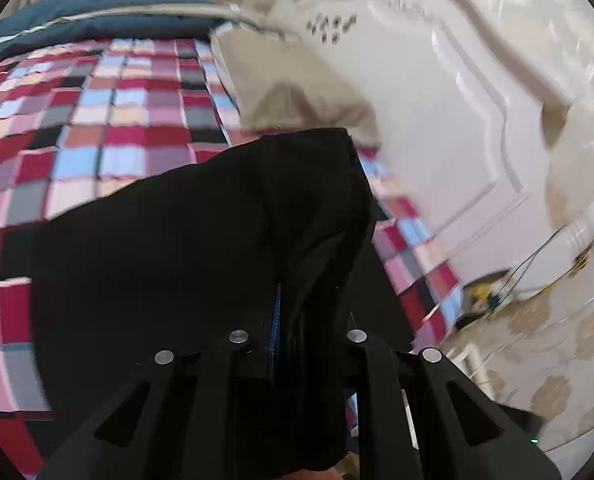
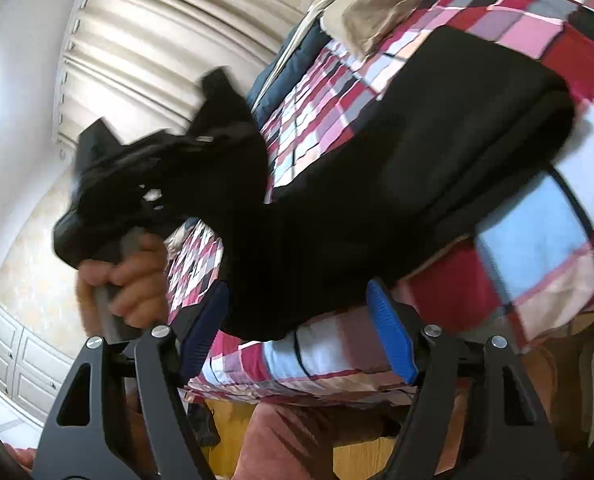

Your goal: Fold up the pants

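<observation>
Left wrist view: the left gripper [image 1: 293,320] is closed tight on a gathered fold of the black pants [image 1: 201,248]; the cloth rises from between the fingers and drapes left and forward, a strip of blue pad showing in the narrow gap; the garment hangs above a checked bedspread [image 1: 97,128] in red, pink, blue and grey; a beige pillow [image 1: 293,92] lies just beyond the cloth's top edge; a white carved headboard [image 1: 437,120] stands to the right; a dark blue quilt [image 1: 97,16] lies at the far edge of the bed.

Right wrist view: the right gripper [image 2: 301,344] stands wide open, its blue pads [image 2: 391,340] well apart; the pants' lower edge hangs between the fingers, whether touching a pad I cannot tell; the rest of the garment lies folded across the bedspread toward upper right; the person's left hand [image 2: 133,284] grips a handle at left, with a bunch of black cloth raised above it, blurred; pleated curtains [image 2: 157,40] hang behind.
</observation>
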`<state>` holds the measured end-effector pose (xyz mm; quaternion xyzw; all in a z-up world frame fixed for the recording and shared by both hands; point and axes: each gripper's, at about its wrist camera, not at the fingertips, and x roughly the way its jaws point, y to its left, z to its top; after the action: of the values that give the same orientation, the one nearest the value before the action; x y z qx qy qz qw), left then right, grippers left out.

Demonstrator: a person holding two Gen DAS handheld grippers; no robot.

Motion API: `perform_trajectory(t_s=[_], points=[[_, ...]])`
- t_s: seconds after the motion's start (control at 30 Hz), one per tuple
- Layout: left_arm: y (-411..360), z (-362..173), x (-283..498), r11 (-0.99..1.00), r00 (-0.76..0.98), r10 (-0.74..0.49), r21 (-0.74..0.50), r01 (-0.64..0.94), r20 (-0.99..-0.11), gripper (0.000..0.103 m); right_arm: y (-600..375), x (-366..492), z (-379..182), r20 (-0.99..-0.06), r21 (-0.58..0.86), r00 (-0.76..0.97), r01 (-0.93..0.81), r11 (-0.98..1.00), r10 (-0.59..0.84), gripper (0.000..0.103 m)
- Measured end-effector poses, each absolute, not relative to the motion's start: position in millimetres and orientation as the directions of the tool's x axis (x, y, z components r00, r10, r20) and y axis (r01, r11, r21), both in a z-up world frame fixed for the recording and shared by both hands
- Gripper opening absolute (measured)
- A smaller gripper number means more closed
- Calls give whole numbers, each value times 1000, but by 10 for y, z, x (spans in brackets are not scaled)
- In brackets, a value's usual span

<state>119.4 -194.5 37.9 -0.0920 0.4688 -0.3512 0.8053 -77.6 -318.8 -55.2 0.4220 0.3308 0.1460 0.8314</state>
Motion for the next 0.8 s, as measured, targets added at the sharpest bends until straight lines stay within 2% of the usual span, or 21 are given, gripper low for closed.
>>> perform_trajectory(t_s=[0.23, 0.27, 0.33, 0.4, 0.57, 0.67, 0.8], points=[[-2476, -206, 1158, 781, 265, -567, -407, 473, -780, 20, -3452, -912, -645, -442, 802, 758, 94, 589, 481, 73], [-2501, -231, 1139, 780, 279, -568, -397, 484, -775, 23, -3484, -929, -659, -445, 803, 760, 104, 587, 474, 75], [-2537, -230, 1087, 757, 286, -594, -402, 515, -752, 48, -3527, -956, -679, -450, 803, 765, 119, 585, 461, 76], [-2566, -179, 1035, 736, 284, -617, -411, 539, -734, 61, -3578, -967, -698, -454, 804, 766, 130, 581, 456, 76], [-2578, -21, 864, 728, 330, -618, -361, 584, -713, 62, -3638, -959, -633, -462, 792, 771, 135, 596, 439, 76], [-2333, 147, 800, 728, 379, -640, -370, 577, -668, 75, -3685, -922, -568, -456, 793, 772, 125, 597, 443, 76], [-1733, 290, 789, 742, 451, -658, -418, 524, -603, 81, -3753, -799, -428, -444, 788, 775, 98, 608, 450, 76]])
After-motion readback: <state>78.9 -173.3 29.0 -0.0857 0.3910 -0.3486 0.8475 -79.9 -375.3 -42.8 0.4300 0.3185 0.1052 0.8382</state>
